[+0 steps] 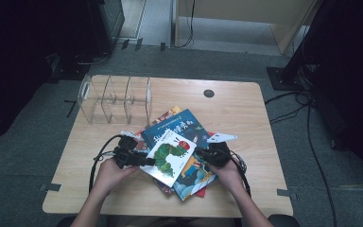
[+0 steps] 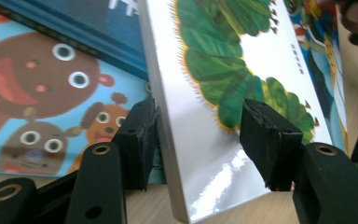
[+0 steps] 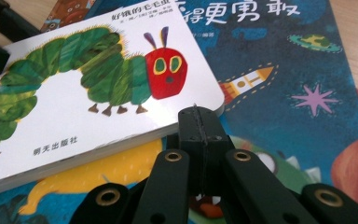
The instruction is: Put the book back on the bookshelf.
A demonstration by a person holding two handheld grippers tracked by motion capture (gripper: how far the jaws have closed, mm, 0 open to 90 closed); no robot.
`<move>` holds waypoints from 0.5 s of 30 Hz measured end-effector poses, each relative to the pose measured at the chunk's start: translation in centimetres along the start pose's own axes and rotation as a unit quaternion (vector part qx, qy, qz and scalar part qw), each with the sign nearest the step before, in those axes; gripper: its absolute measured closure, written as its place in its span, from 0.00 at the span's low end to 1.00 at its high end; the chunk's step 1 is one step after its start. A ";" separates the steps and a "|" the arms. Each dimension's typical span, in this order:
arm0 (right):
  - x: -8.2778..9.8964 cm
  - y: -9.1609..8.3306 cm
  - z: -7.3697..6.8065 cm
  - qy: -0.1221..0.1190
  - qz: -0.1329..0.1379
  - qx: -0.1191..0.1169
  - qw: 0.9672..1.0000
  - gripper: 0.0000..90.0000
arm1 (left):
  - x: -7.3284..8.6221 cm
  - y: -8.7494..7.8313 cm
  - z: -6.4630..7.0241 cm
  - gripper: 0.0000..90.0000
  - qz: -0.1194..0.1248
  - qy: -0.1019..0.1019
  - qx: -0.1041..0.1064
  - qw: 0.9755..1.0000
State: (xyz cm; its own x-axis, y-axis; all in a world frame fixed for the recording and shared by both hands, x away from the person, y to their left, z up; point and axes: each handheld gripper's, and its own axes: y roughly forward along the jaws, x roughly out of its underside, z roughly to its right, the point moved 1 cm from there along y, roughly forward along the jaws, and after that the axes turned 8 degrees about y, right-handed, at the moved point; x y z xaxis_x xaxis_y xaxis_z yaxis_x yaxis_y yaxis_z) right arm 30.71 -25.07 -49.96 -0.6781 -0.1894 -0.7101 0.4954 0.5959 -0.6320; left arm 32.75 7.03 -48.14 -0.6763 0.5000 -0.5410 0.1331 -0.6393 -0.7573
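The caterpillar book [image 1: 169, 156] lies atop a heap of books [image 1: 189, 130] on the tabletop [image 1: 246, 109], its long axis running between the two hands. The left tool [image 2: 200, 140] straddles its near edge, spread, one pad under the tilted board, not yet pinching. The right tool [image 3: 199, 122], clenched on nothing, noses against the opposite edge. The lower titles are largely hidden.

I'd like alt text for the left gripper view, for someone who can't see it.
A white caterpillar book, tilted up on its edge, stands between the left gripper's two black jaws, which sit open on either side of its corner. Behind it lie a cartoon bear book and a dark blue book on the wooden table.
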 end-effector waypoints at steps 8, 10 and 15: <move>0.7 -0.3 -2.1 -0.017 -0.029 -0.021 0.999 1.00 | -1.1 0.4 -0.9 0.45 -0.010 -0.017 0.005 1.000; 0.8 -0.2 -2.4 -0.022 -0.027 -0.019 0.999 1.00 | -1.5 0.6 -0.9 0.43 -0.019 -0.010 0.001 1.000; 0.6 0.3 -2.5 -0.031 -0.022 -0.022 0.999 1.00 | -1.9 1.0 -0.5 0.41 -0.025 -0.013 -0.002 1.000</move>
State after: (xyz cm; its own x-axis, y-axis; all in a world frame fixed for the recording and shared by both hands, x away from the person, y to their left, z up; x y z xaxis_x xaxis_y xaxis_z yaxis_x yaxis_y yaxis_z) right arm 29.13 -23.01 -49.78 -0.6633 -0.2639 -0.7003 0.4403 0.6191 -0.6503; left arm 34.54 5.78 -48.03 -0.7004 0.5168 -0.4922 0.1014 -0.6106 -0.7854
